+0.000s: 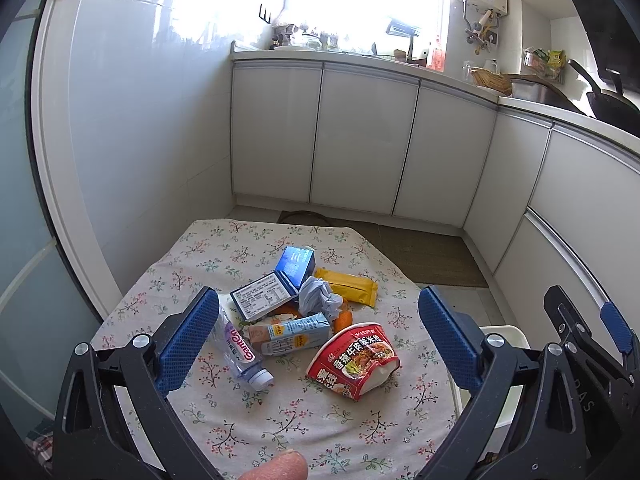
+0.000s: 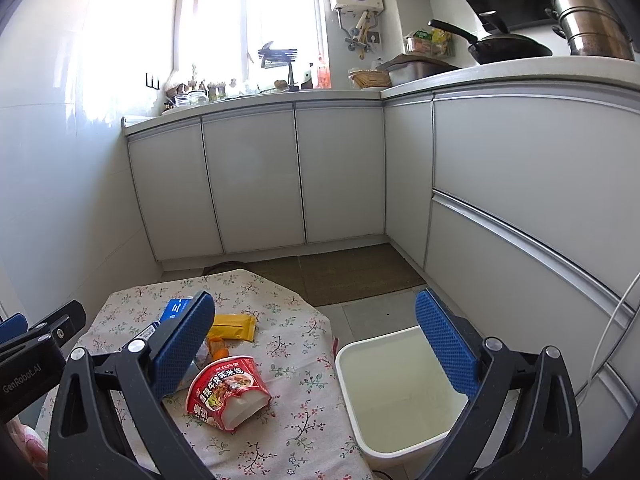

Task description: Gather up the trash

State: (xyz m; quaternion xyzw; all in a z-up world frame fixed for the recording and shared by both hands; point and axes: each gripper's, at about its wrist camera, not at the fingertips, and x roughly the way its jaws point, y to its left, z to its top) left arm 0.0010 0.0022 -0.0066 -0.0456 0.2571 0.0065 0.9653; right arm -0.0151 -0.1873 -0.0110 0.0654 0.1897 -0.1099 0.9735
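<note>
Trash lies piled on a floral-cloth table (image 1: pixel 224 420): a crushed red noodle cup (image 1: pixel 354 358) (image 2: pixel 228 392), a clear plastic bottle (image 1: pixel 240 350), a pale blue drink carton (image 1: pixel 290 334), two blue boxes (image 1: pixel 280 280), a crumpled blue paper wad (image 1: pixel 320 298) and a yellow wrapper (image 1: pixel 350 286) (image 2: pixel 234 326). My left gripper (image 1: pixel 316 340) hovers open above the pile, nothing between its fingers. My right gripper (image 2: pixel 316 350) is open too, held over the table's right edge and the white bin (image 2: pixel 400 392), which has nothing in it.
The white bin stands on the floor right of the table. White kitchen cabinets (image 2: pixel 260 184) line the back and right; a brown mat (image 2: pixel 340 272) covers the floor before them. Pans and pots (image 2: pixel 512 46) sit on the counter. A fingertip (image 1: pixel 276 468) shows at the bottom edge.
</note>
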